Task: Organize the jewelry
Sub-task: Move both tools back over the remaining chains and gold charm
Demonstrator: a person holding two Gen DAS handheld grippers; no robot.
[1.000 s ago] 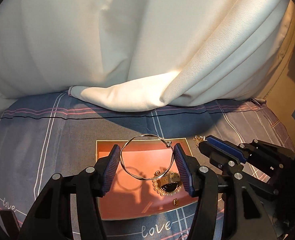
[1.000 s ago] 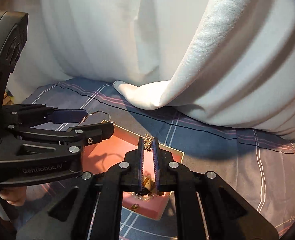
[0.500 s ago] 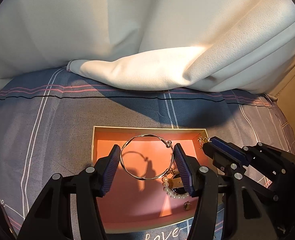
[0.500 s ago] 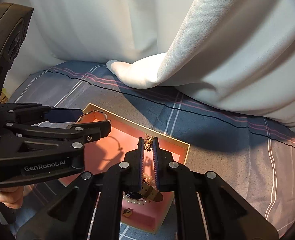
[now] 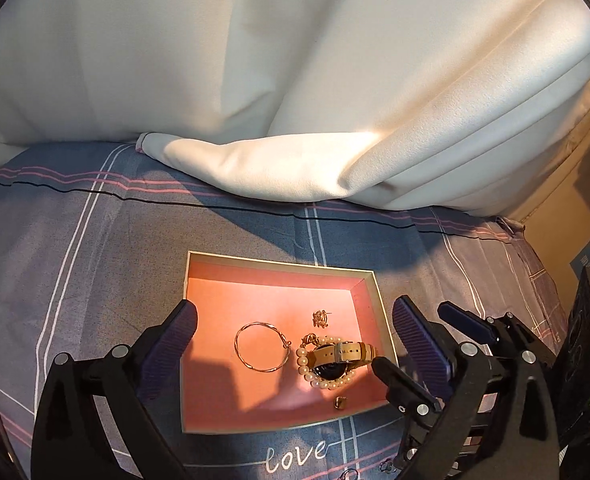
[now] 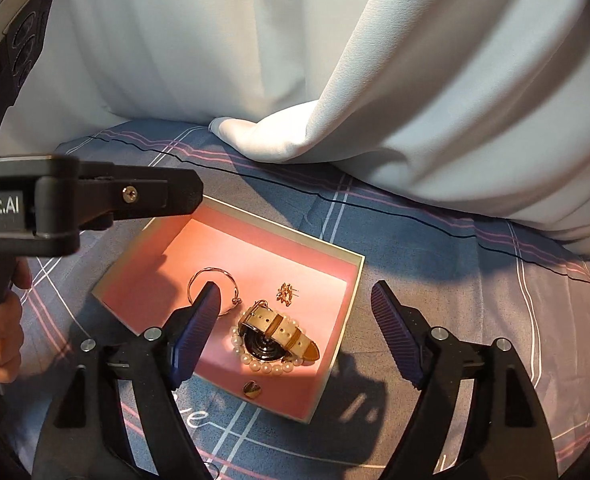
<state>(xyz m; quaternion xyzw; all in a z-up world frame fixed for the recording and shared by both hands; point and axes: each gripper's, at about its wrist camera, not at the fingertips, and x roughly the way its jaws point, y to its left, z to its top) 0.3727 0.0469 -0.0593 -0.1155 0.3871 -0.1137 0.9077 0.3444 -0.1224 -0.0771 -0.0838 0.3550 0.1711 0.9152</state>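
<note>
A pink-lined tray (image 5: 215,292) (image 6: 343,276) lies on the plaid bedsheet. In it lie a thin metal bangle (image 5: 261,346) (image 6: 231,280), a small gold earring (image 5: 321,318) (image 6: 287,293), a tan-strap watch (image 5: 343,354) (image 6: 283,330) inside a pearl bracelet (image 5: 301,360) (image 6: 263,367), and a small gold charm (image 5: 339,402) (image 6: 252,389). My left gripper (image 5: 295,344) is open and empty above the tray. My right gripper (image 6: 295,320) is open and empty above the tray's right half; it also shows in the left wrist view (image 5: 455,320).
A white curtain (image 5: 295,80) hangs behind and drapes onto the bedsheet (image 5: 75,260) just beyond the tray. The left gripper's body (image 6: 75,200) and the hand holding it fill the left of the right wrist view. Small metal pieces (image 5: 387,467) lie near the front edge.
Both grippers opened and rose. The bangle dropped from the left gripper and the earring from the right gripper; both now lie in the tray.
</note>
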